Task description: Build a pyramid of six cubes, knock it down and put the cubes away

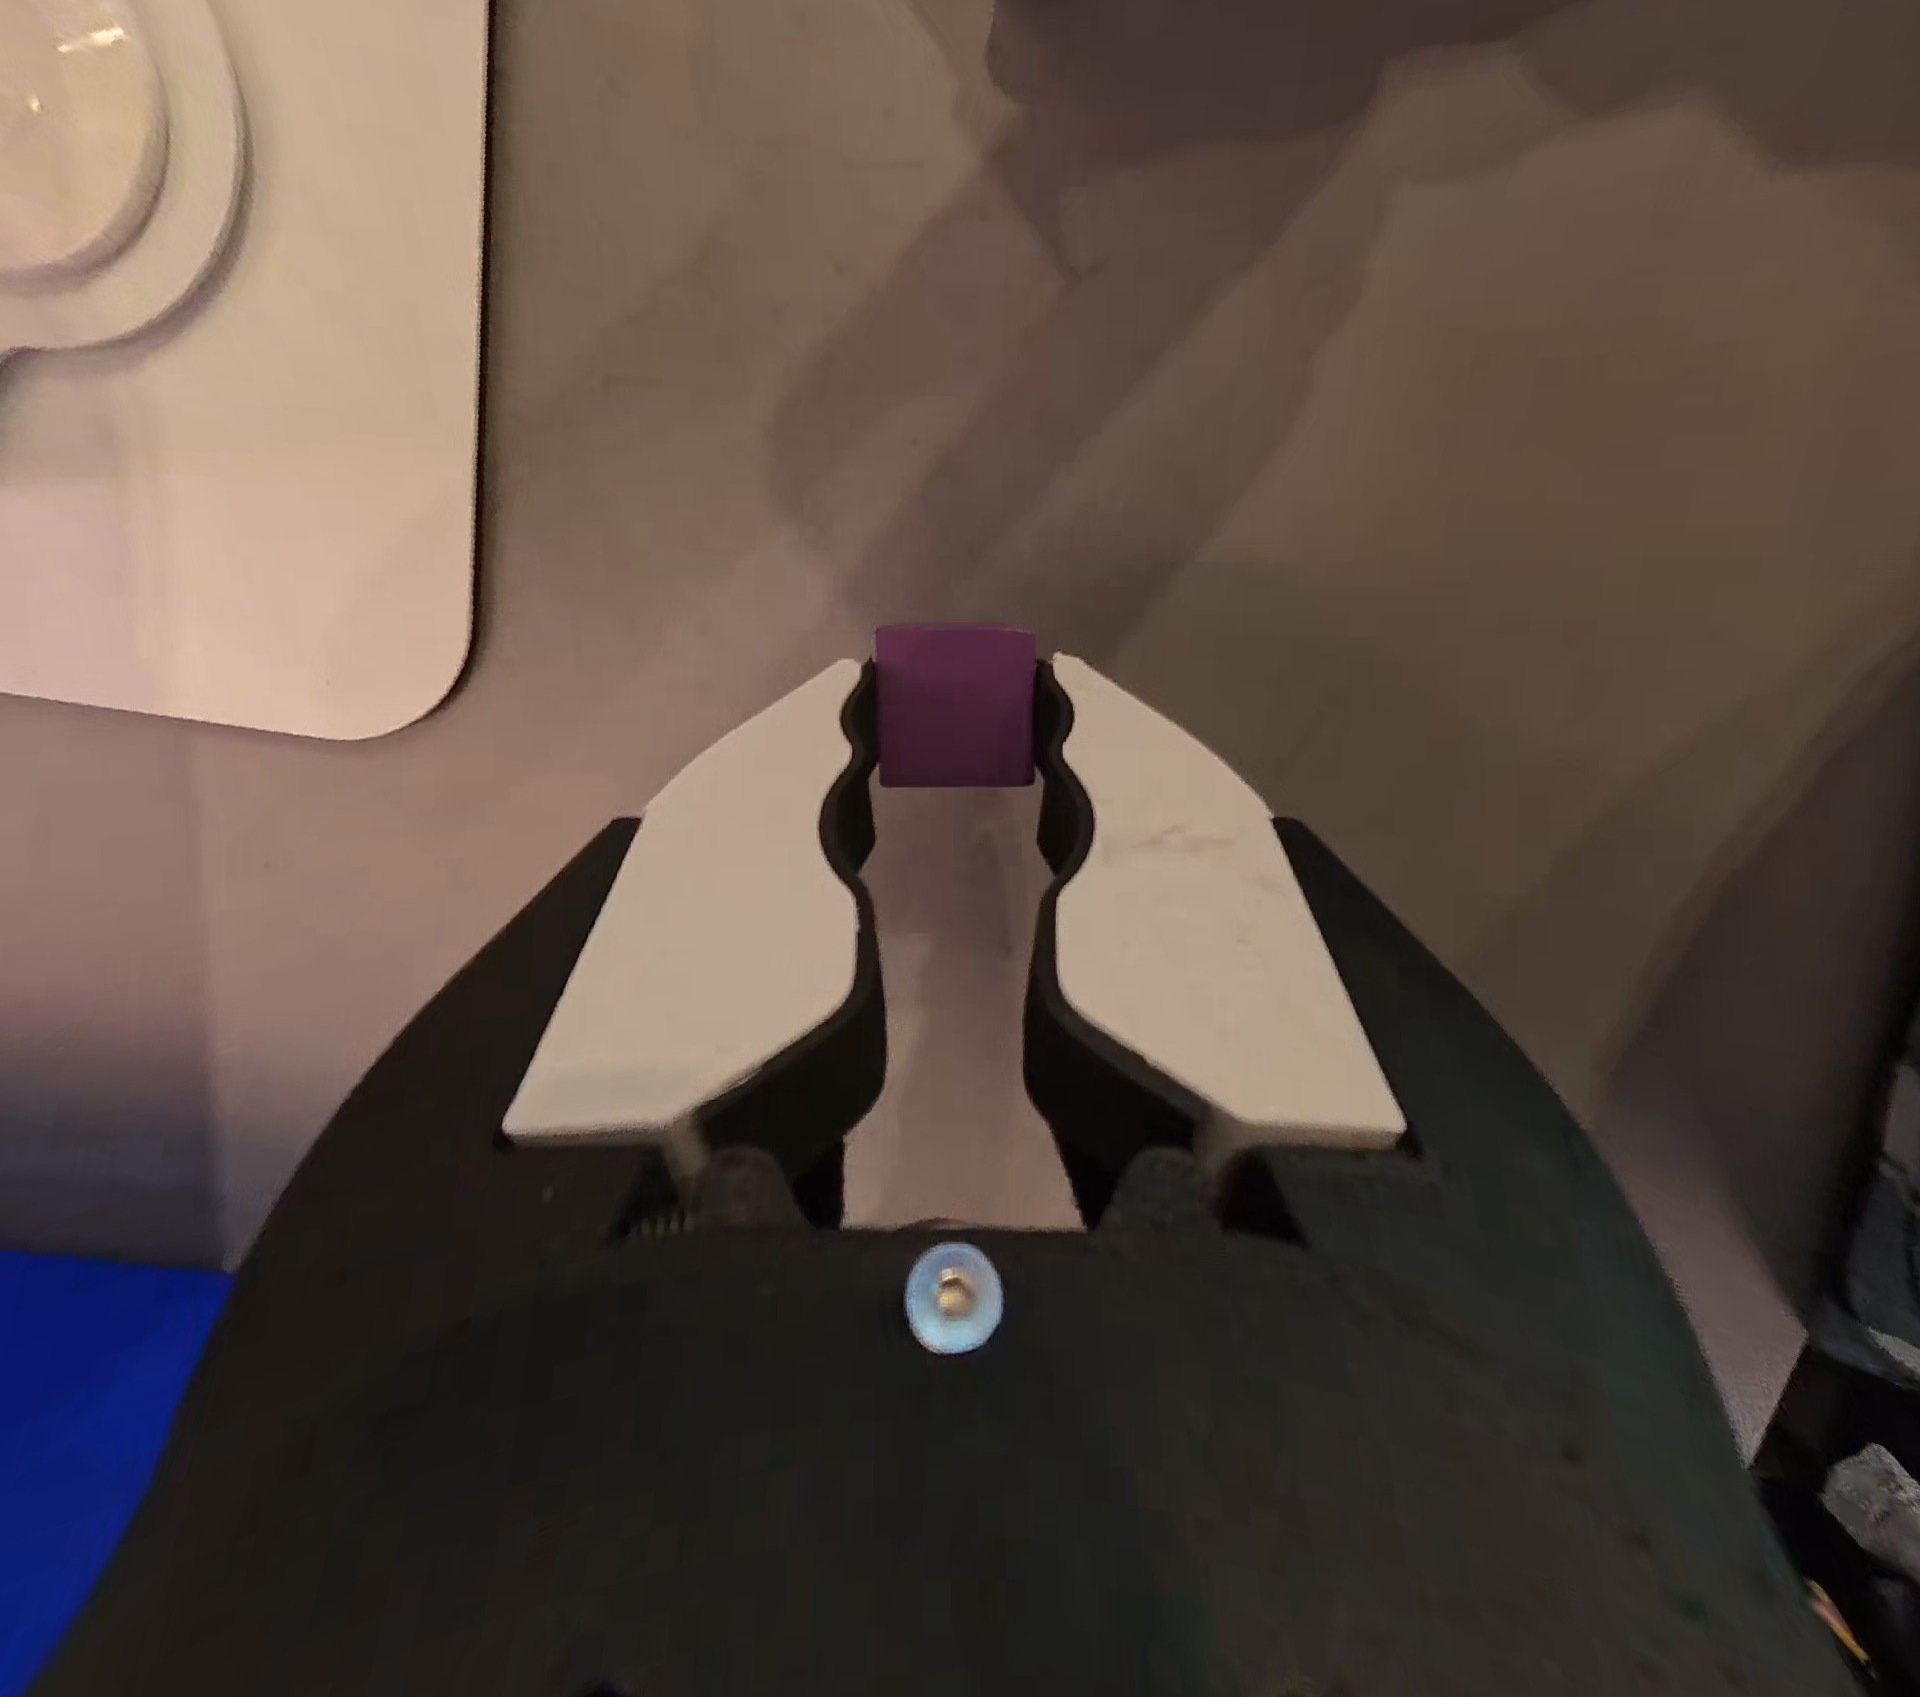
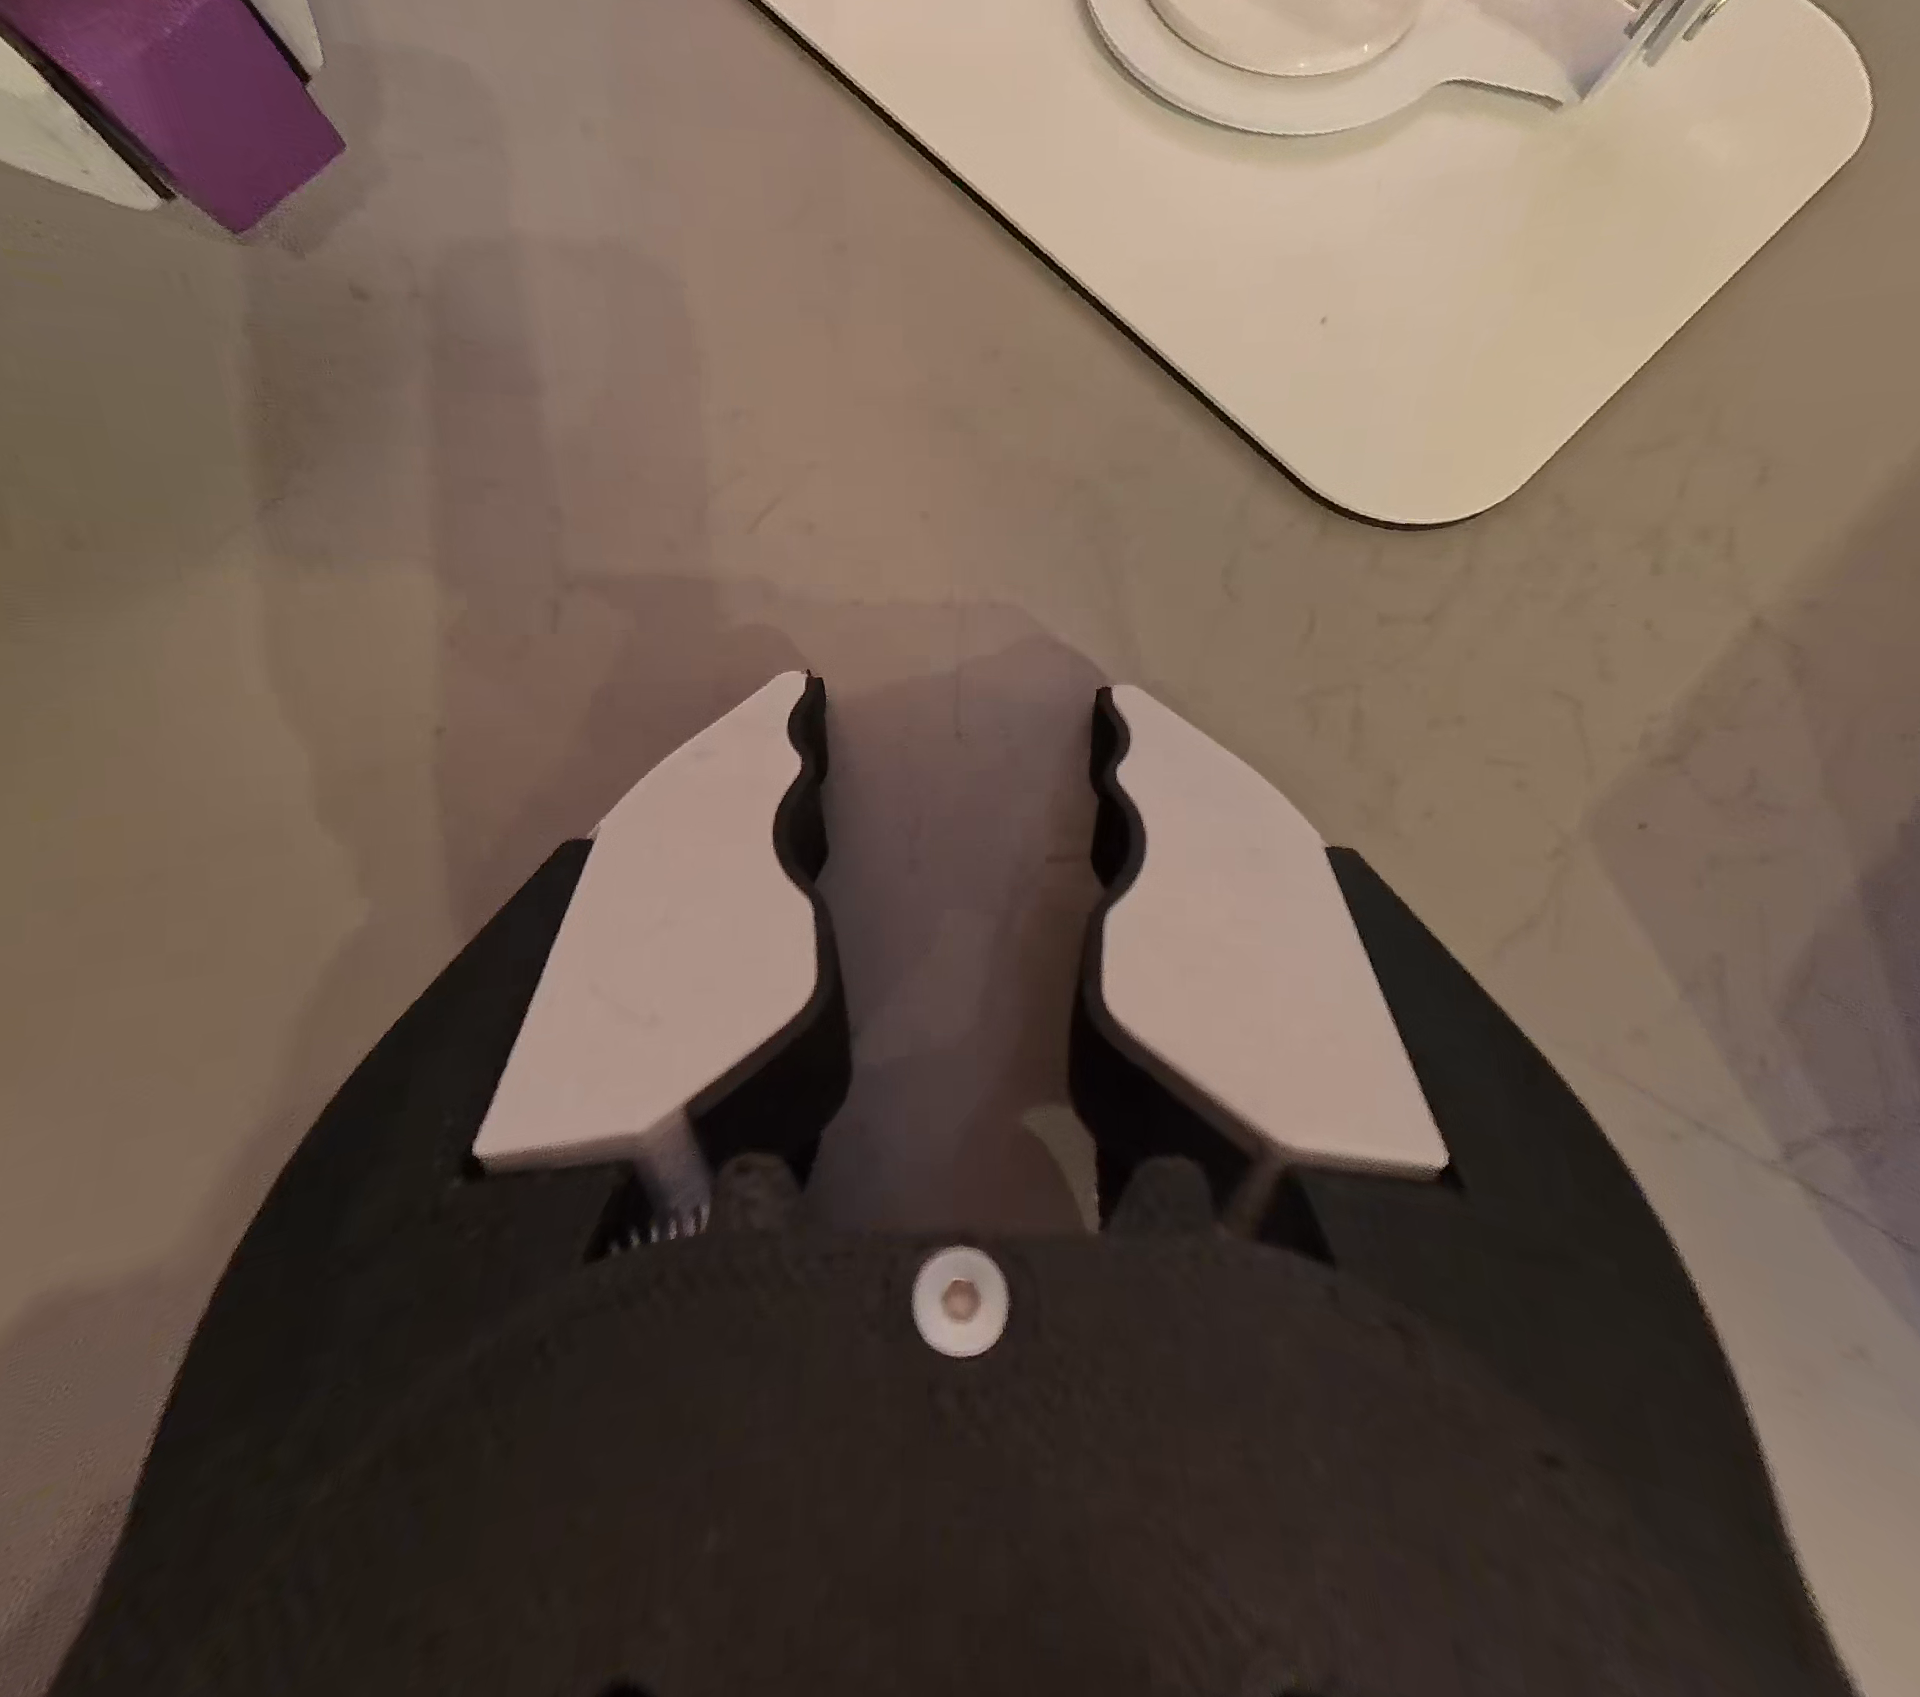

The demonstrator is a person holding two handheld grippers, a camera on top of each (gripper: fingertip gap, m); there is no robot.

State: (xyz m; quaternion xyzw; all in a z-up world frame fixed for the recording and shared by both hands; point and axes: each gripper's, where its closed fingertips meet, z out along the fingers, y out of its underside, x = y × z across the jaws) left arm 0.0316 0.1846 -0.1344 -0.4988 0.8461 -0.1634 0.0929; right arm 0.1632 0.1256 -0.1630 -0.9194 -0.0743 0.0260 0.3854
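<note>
While left tool [image 1: 954, 691] clamps purple cube [image 1: 954, 707], white base plate [image 2: 1351, 276] nearby

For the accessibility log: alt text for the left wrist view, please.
The left gripper grips a purple cube between its jaws above a grey table. A white board lies to the left.

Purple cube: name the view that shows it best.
The left wrist view: the purple cube sits centred and whole between the left tongs, both pads pressing its sides. The right wrist view catches it only at the top-left edge, partly hidden by those tongs' fingers.
</note>
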